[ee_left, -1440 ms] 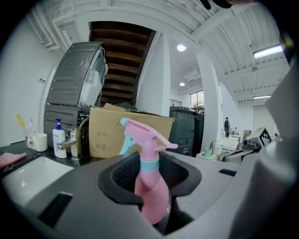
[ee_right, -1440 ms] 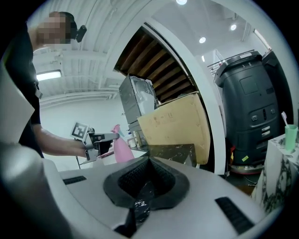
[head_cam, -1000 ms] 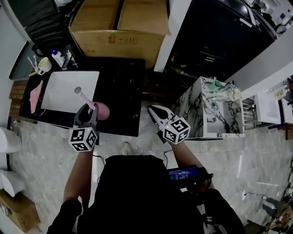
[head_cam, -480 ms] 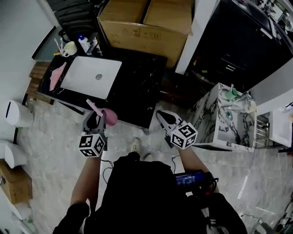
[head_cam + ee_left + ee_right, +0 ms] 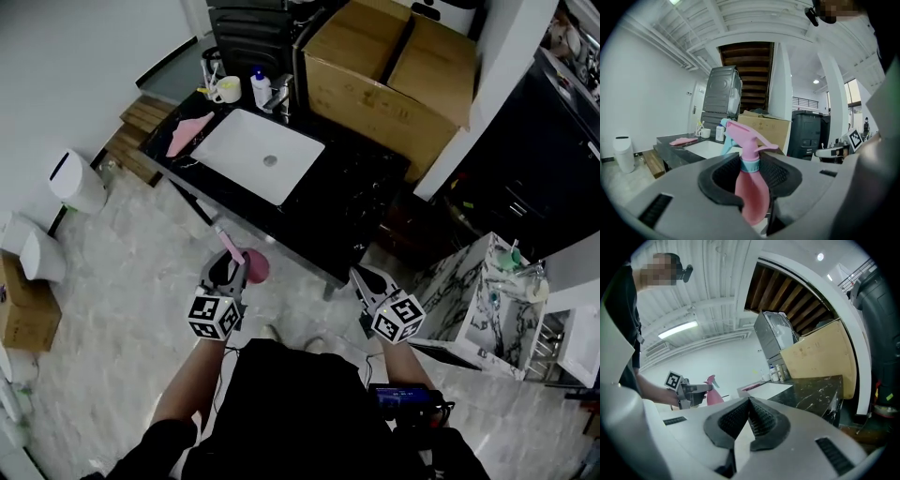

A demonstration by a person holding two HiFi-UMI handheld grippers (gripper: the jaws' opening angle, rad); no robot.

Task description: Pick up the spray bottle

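Observation:
The pink spray bottle (image 5: 255, 266) with a pink trigger head and a teal collar hangs in the air over the marble floor, off the black counter (image 5: 361, 202). My left gripper (image 5: 228, 266) is shut on it. In the left gripper view the bottle's body (image 5: 752, 190) stands upright between the dark pads, its head (image 5: 743, 136) rising above them. My right gripper (image 5: 367, 278) is held to the right of it, near the counter's front corner, with nothing in it. Its pads (image 5: 761, 418) meet at the tips. The bottle (image 5: 711, 394) also shows at the left of the right gripper view.
A white sink (image 5: 258, 155) is set in the counter, with a pink cloth (image 5: 190, 131), a cup (image 5: 227, 89) and a small bottle (image 5: 261, 88) beside it. A big cardboard box (image 5: 398, 70) stands behind. A marble-patterned cabinet (image 5: 473, 291) is at right, white bins (image 5: 75, 180) at left.
Both grippers have drawn back from the counter, which now lies farther off in the head view. The left gripper still holds the pink bottle. The right stays shut and empty.

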